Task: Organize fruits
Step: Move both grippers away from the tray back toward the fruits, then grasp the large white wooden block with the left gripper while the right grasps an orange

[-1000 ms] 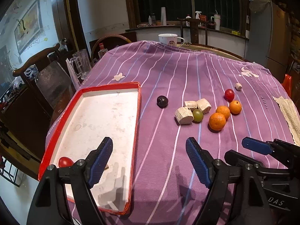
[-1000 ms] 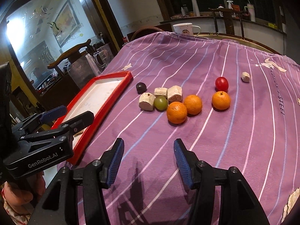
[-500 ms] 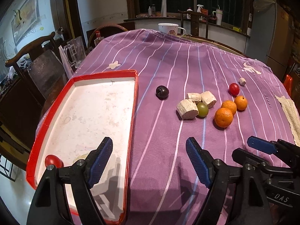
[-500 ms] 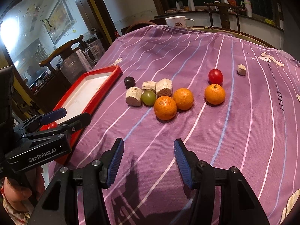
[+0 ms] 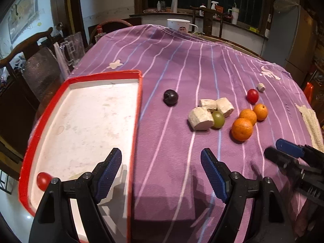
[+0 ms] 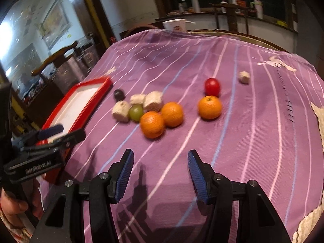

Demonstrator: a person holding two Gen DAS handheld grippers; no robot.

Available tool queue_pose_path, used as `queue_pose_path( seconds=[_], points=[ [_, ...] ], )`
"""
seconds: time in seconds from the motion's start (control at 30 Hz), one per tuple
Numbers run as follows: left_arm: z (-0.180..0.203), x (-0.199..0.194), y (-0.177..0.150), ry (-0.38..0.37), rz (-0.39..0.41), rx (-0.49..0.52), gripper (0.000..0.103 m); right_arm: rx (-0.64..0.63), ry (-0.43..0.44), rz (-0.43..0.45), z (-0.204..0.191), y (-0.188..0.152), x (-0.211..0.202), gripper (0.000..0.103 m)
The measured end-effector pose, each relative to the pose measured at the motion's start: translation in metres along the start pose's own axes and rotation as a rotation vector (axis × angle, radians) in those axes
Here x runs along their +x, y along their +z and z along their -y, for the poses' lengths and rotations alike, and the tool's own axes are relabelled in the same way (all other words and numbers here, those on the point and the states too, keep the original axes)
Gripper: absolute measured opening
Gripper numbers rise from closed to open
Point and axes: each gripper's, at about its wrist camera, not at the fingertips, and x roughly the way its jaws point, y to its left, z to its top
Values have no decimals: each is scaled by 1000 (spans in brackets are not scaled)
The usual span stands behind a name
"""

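- Purple striped cloth covers the tabletop (image 5: pixel 172 64); a red tray (image 5: pixel 139 93) sits at its left edge with one red fruit (image 5: pixel 43 180) in its near corner.
- Left tool (image 5: pixel 161 172) and right tool (image 6: pixel 160 174) both hang released, empty.
- Three oranges (image 6: pixel 151 124), a grape (image 6: pixel 136 112) and a plum (image 5: pixel 170 97) lie mid-cloth among pale blocks (image 5: pixel 200 118).
- Risk: the grape touches blocks, so a fingertip may knock it rolling toward the edge.

A tray (image 5: pixel 38 125) lies left of the loose fruits (image 5: pixel 242 129) and blocks (image 5: pixel 200 118) on the tablecloth (image 5: pixel 172 141).
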Motion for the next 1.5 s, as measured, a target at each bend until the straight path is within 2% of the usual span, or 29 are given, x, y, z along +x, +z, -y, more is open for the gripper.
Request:
queue_pose_path(
  seconds=[0.13, 0.2, 0.3, 0.4, 0.53, 0.67, 0.87, 1.07, 1.1, 1.13, 1.17, 1.2, 1.3, 1.5],
  points=[
    [10, 6, 2, 9, -5, 36, 80, 82, -12, 53, 29, 24, -13, 60],
    [14, 9, 2, 6, -8, 50, 80, 86, -77, 107, 46, 39, -23, 60],
    [19, 15, 5, -14, -16, 64, 81, 121, -154, 133, 74, 53, -27, 60],
    [22, 27, 11, -56, -44, 55, 81, 159, -134, 115, 93, 57, -23, 60],
    [32, 44, 22, -92, -47, 80, 81, 170, -57, 71, 90, 53, -5, 60],
    [35, 62, 30, -82, -58, 95, 81, 157, -21, 36, 79, 50, 16, 60],
    [30, 72, 36, -121, -69, 68, 75, 122, -12, -3, 67, 53, 41, 60],
    [32, 77, 37, -88, -44, 84, 75, 76, -32, -14, 58, 52, 49, 58],
    [32, 76, 36, -81, -37, 87, 72, 68, -38, -14, 56, 52, 50, 50],
    [33, 75, 35, -74, -27, 91, 65, 55, -47, -18, 54, 51, 50, 41],
    [33, 72, 35, -83, -17, 96, 37, 41, -63, -18, 51, 51, 50, 39],
    [34, 71, 35, -106, -26, 92, 36, 35, -68, -18, 50, 50, 50, 38],
    [36, 66, 33, -96, -15, 99, 35, 39, -56, -19, 49, 49, 48, 37],
    [28, 41, 25, -129, 17, 61, 35, 30, -47, 6, 40, 48, 32, 37]
  ],
)
